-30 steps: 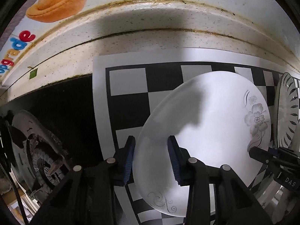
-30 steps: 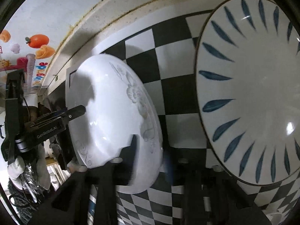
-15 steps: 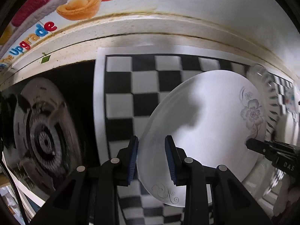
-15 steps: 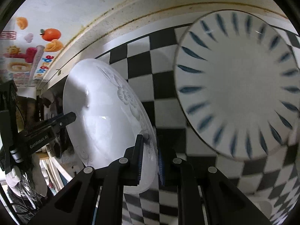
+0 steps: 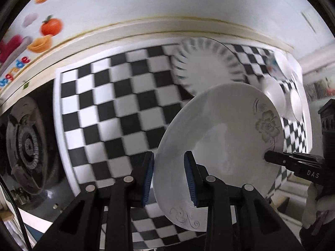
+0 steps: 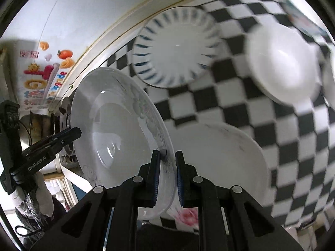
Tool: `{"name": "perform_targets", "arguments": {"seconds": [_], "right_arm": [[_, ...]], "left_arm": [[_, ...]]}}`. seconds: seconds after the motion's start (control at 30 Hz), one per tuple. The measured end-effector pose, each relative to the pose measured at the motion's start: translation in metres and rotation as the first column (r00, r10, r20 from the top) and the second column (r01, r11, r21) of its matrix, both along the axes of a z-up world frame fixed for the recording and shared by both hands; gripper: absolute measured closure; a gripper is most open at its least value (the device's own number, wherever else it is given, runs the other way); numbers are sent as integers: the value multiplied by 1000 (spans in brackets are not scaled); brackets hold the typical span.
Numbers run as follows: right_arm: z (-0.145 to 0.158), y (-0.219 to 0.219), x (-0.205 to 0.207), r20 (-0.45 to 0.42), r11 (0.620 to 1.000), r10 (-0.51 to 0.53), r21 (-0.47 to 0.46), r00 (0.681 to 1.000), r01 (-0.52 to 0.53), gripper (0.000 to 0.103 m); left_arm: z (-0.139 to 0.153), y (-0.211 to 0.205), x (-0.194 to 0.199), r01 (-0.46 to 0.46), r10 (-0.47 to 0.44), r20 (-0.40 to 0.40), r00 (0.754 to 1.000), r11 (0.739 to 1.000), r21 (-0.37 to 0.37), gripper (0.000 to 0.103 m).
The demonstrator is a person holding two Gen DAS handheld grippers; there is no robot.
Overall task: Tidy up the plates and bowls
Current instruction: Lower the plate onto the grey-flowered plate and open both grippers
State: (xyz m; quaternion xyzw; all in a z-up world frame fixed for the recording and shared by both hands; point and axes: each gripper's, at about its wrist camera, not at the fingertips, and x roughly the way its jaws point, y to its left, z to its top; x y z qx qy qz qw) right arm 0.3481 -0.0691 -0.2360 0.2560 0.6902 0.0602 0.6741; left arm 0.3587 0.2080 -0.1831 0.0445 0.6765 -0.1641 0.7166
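The floral plate (image 5: 222, 138) is held tilted in the air above the checkered mat (image 5: 117, 108), gripped from two sides. The left gripper (image 5: 169, 177) straddles its near-left rim, one blue pad beneath and one on the upper face; the pads stand fairly wide apart, so whether they actually pinch the rim cannot be told from the left view. In the right wrist view the left gripper's finger (image 6: 52, 140) reaches the plate's far edge. The right gripper (image 6: 167, 179) is clamped on the plate's (image 6: 117, 133) opposite rim, both pads pressed against the thin edge by the flower print. From the left view its black finger (image 5: 293, 163) meets the plate at the right edge.

On the mat, a striped plate (image 6: 175, 46) lies toward the back edge, near the wall. A second white plate (image 6: 222, 159) lies flat directly under the held one, at the mat's near side. A white bowl (image 6: 282, 64) sits toward the right end of the mat. A stove burner (image 5: 27, 146) sits on the black cooktop left of the mat. Fruit stickers (image 5: 48, 33) dot the wall behind.
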Motion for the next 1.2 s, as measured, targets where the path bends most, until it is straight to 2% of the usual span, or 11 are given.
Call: {"name": "perform_targets", "arguments": {"seconds": [0.13,0.27,0.57,0.8,1.2], "right_arm": [[3,-35,-40,-12,998,-56,-7,998,56,87],[-9,-63,-73,-49,993,-114,-10,992,114,87],[-38,-90,-110,-102,986,-166,-36,981,164,87],[-51,-91,-109,-123,987,-160,-47,979,156,87],[-55,-84,-94,-147,991,-107,-92,983,94,87]], "left_arm": [[-28,-55,-6,36,-36,-36,999,999,-15,76],[-52,-85,-21,81,-81,-76,994,997,-5,76],[-97,-115,-38,133,-124,-147,981,990,54,76],[-108,-123,-44,146,-130,-153,980,985,96,76],[-103,-132,-51,126,-107,-133,985,982,138,76]]}}
